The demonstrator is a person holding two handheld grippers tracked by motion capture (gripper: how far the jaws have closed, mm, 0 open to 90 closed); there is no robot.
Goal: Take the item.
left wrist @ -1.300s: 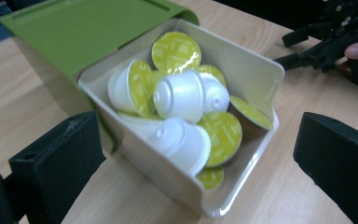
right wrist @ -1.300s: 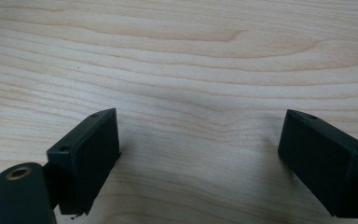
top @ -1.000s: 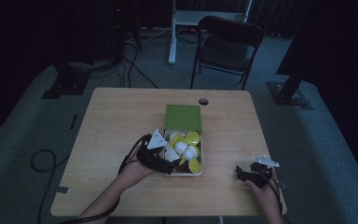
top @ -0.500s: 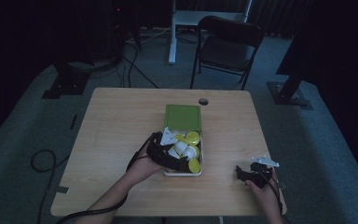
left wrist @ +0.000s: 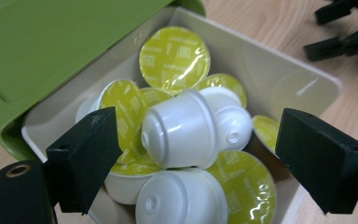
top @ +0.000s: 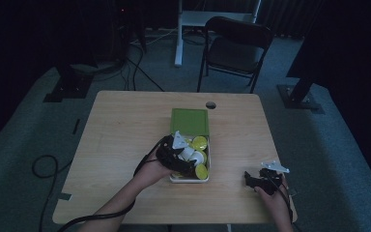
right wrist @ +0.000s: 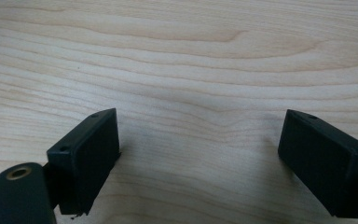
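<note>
From the high view we see the left hand-held gripper (top: 186, 162) reaching into the white box (top: 208, 159) near the middle of the tabletop (top: 121, 130). The box's green lid (top: 189, 121) lies open at its 12 o'clock side. Coffee capsules (top: 199, 143) with yellow-green foil tops fill the box. Our right hand-held gripper (top: 249, 180) rests on the tabletop at about 4 o'clock from the box, well apart from it. A dark chair (top: 234, 48) stands on the floor beyond the tabletop's far edge.

In the left gripper view our left hand-held gripper (left wrist: 191, 154) holds its jaws wide apart, one on each side of a white capsule (left wrist: 182, 128) lying on its side atop the pile; neither jaw touches it. A foil-topped capsule (left wrist: 175, 58) leans at 12 o'clock from it, against the box's far wall. The green lid (left wrist: 60, 46) takes up the 10 o'clock corner. The other hand-held gripper shows at 2 o'clock, on the wood.

In the right gripper view our right hand-held gripper (right wrist: 198, 158) has its jaws spread wide over bare tabletop (right wrist: 177, 60), with nothing between them.
</note>
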